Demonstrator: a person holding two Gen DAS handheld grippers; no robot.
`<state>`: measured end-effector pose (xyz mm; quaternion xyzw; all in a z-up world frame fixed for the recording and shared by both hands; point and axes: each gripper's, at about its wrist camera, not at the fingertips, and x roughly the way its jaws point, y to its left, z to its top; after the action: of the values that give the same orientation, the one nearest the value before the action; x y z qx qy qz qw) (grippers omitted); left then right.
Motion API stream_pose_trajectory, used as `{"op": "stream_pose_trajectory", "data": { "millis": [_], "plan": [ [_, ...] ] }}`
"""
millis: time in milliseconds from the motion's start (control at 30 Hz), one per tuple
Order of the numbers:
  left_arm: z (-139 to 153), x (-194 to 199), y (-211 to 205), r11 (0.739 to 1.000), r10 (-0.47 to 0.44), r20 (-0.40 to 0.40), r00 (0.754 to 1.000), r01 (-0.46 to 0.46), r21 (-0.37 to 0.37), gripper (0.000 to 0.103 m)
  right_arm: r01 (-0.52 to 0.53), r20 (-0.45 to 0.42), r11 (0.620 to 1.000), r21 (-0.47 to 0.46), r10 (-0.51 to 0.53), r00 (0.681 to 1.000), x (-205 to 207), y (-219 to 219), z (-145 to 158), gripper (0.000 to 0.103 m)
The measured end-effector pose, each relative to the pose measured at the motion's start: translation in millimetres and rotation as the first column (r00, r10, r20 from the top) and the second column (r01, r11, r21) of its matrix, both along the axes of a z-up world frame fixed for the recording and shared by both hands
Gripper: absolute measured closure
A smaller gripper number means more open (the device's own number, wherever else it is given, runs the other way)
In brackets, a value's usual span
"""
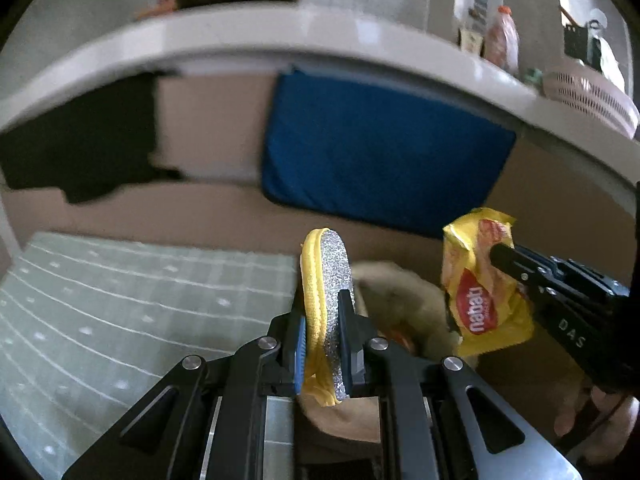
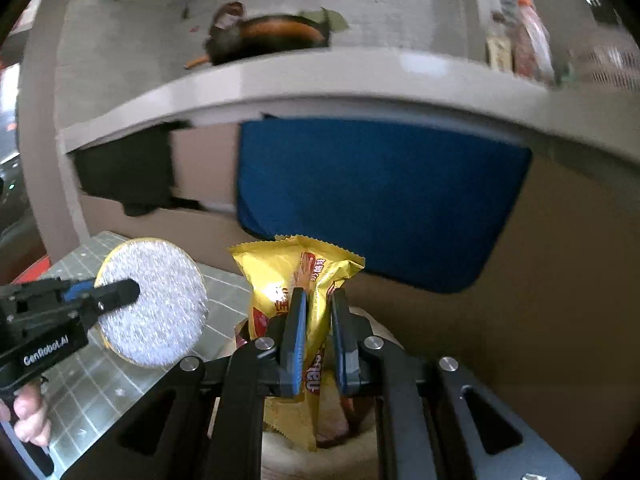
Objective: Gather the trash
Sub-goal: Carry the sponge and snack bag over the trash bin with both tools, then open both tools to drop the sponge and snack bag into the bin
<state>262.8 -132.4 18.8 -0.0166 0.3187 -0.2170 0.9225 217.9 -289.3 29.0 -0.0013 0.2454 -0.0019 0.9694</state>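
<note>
Low in the middle of the left wrist view, our left gripper (image 1: 322,332) is clamped on the lower half of a round scouring pad (image 1: 326,280), silver glitter on one face with a yellow cloth rim, held on edge between the pads. Toward the right of that view our right gripper (image 1: 506,256) comes in from the side, clenched on a yellow snack wrapper (image 1: 480,284). The right wrist view confirms it: the wrapper (image 2: 296,276) stands upright between the fingers, pinched about its middle, its serrated top seam free above.

We judge both pieces light. The pad looks soft and a little springy, so a grip near its centre should keep it from swivelling. The wrapper is thin, glossy film, likely slippery and crumpling easily; a pinch across the gathered middle seems safer than one on a loose corner.

Behind and below both grippers sits a pale, rounded shape, perhaps a bin or bag, but blur and our own fingers hide most of it. At lower left lies a green grid mat (image 1: 120,300). Farther out hang a blue cloth (image 1: 380,148) and a dark one beneath a white surface (image 1: 280,36); the things on top are too smeared to name.
</note>
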Motion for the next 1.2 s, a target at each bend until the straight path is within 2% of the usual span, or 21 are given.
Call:
{"op": "stream_pose_trajectory", "data": {
  "millis": [133, 367, 600, 733, 800, 900, 1000, 1100, 1200],
  "plan": [
    [-27.0, 18.3, -18.1, 0.998, -0.053, -0.104, 0.993, 0.051, -0.02, 0.089, 0.02, -0.062, 0.999, 0.038, -0.018, 0.998, 10.5, -18.8, -24.0, 0.092],
    [-48.5, 40.7, -34.7, 0.996, -0.088, -0.174, 0.981, 0.083, -0.038, 0.089, 0.019, -0.127, 0.997, 0.08, -0.008, 0.992, 29.4, -28.1, -50.0, 0.092],
    [-63.6, 60.6, -25.4, 0.99, -0.125, -0.237, 0.963, 0.105, -0.095, 0.089, 0.021, -0.162, 0.996, 0.091, -0.006, 0.987, 42.2, -27.0, -63.0, 0.092],
    [-65.1, 68.6, -23.2, 0.983, -0.156, -0.232, 0.96, 0.127, -0.134, 0.088, 0.018, -0.165, 0.996, 0.09, -0.003, 0.986, 46.0, -26.3, -67.1, 0.087],
    [-63.6, 72.5, -20.3, 0.975, -0.177, -0.235, 0.956, 0.139, -0.172, 0.083, 0.013, -0.159, 0.995, 0.103, 0.003, 0.987, 49.6, -26.9, -67.7, 0.086],
    [-61.5, 75.6, -17.7, 0.968, -0.196, -0.239, 0.951, 0.149, -0.202, 0.072, 0.007, -0.16, 0.993, 0.119, 0.012, 0.987, 48.9, -28.4, -69.9, 0.071],
    [-60.0, 75.3, -11.2, 0.969, -0.181, -0.248, 0.952, 0.129, -0.211, 0.071, 0.015, -0.166, 0.994, 0.113, 0.003, 0.986, 46.3, -28.0, -72.0, 0.069],
    [-58.5, 66.6, -2.7, 0.978, -0.143, -0.255, 0.956, 0.097, -0.185, 0.071, 0.031, -0.178, 0.993, 0.118, -0.009, 0.984, 41.0, -26.9, -71.7, 0.069],
    [-49.2, 41.1, 14.7, 0.991, -0.082, -0.21, 0.974, 0.056, -0.123, 0.071, 0.047, -0.174, 0.99, 0.131, -0.024, 0.984, 27.4, -21.5, -66.2, 0.067]
  ]
}}
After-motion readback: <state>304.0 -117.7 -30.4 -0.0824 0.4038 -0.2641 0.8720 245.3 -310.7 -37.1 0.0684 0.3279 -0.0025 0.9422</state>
